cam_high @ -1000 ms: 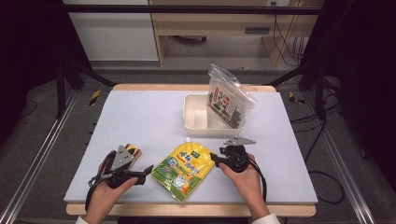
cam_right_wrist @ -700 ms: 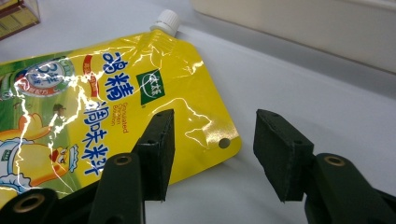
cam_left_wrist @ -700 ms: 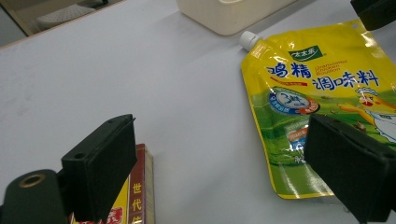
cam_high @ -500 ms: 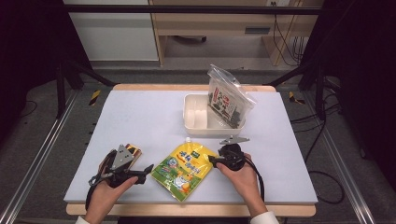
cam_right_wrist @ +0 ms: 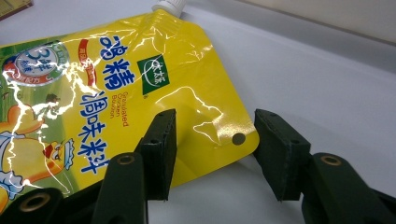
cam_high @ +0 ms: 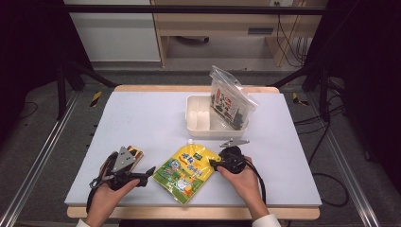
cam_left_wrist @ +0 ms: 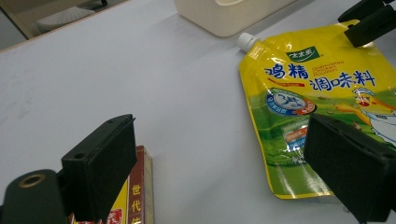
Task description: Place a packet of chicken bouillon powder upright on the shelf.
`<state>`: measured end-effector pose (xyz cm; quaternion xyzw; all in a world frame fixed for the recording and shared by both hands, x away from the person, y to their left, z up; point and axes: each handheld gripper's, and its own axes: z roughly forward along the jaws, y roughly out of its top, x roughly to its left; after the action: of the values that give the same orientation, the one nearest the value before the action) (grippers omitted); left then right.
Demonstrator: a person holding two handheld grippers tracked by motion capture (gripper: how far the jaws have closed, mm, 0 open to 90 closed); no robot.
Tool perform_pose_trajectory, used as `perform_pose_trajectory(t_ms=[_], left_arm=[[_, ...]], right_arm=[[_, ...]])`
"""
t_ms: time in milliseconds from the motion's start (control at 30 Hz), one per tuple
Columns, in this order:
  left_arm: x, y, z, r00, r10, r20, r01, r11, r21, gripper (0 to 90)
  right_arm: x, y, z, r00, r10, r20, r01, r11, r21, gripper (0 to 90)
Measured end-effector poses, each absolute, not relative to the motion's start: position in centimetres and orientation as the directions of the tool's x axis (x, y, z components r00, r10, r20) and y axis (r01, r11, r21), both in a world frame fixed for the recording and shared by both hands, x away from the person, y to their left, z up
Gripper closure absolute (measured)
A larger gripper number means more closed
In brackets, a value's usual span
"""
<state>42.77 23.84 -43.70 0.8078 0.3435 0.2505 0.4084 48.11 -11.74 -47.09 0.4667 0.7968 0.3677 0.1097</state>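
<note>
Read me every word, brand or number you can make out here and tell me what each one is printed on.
"鸡精调味料": big blue characters on the yellow spouted pouch.
"太太乐": green brand badge on that pouch.
"Granulated Chicken Bouillon": small print beside the characters in the right gripper view, partly blurred.
"3": blue round seal on the pouch; its ring text is too small.
"世代": red edge of the small box by the left gripper; the rest is cut off.
Clear bag in the white bin: print too small.

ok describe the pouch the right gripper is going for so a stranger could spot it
On the white table, near the front edge between the two hands, lies a flat pouch. The cream tray sits just behind it. It alone is bright yellow, with a white screw spout.
</note>
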Motion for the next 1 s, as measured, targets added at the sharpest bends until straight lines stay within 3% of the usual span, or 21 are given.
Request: perform_pose_trajectory(t_ms=[400,700,1000], left_arm=[[42.8,23.8,-43.7,0.639,0.758,0.129,0.352,-0.438,0.827,9.3],[42.8,23.8,-43.7,0.639,0.758,0.126,0.353,-0.435,0.828,9.3],[42.8,23.7,-43.7,0.641,0.757,0.127,0.353,-0.438,0.827,9.4]], right_arm=[[47.6,-11.7,-46.0,-0.524,0.833,0.177,0.643,0.251,0.723,55.9],[47.5,-11.6,-45.6,-0.502,0.852,0.151,0.620,0.233,0.749,73.9],[47.4,-11.6,-45.4,-0.499,0.848,0.175,0.623,0.212,0.753,75.3]])
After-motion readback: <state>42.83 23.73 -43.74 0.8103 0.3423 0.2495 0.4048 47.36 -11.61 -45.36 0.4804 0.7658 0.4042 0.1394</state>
